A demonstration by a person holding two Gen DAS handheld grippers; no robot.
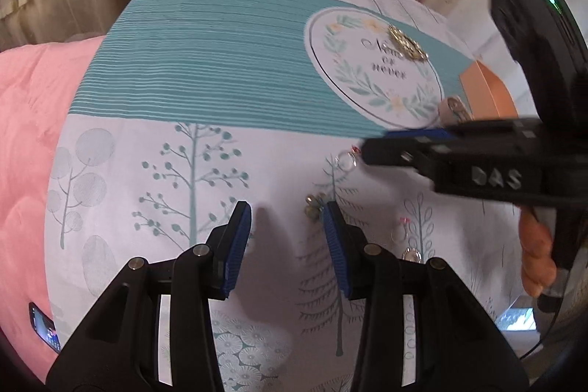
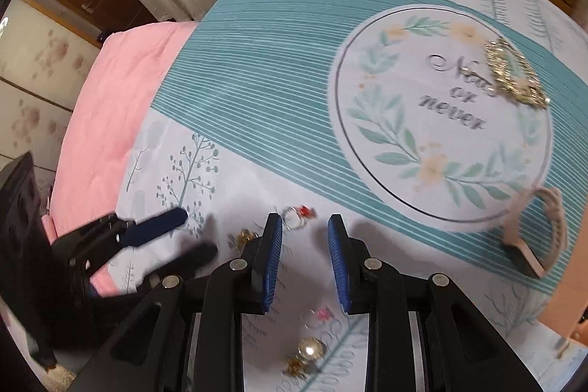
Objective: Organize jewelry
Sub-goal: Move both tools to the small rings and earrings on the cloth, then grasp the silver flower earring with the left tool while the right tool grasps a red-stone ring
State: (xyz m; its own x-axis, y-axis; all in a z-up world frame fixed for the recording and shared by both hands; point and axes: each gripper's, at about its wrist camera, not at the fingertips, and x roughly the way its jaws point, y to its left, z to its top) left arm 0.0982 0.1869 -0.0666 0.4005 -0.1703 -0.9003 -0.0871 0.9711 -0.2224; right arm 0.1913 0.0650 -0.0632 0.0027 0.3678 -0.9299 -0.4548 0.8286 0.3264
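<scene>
A: Well, nearest us both grippers hover with jaws apart and empty, the left gripper (image 1: pixel 288 234) and the right gripper (image 2: pixel 305 245) over a red-stone ring (image 2: pixel 299 214).

B: Little sorted, I'd judge: earrings (image 2: pixel 307 353) loose, gold necklace (image 2: pixel 514 79) far off on the bedsheet (image 2: pixel 257 98).
</scene>
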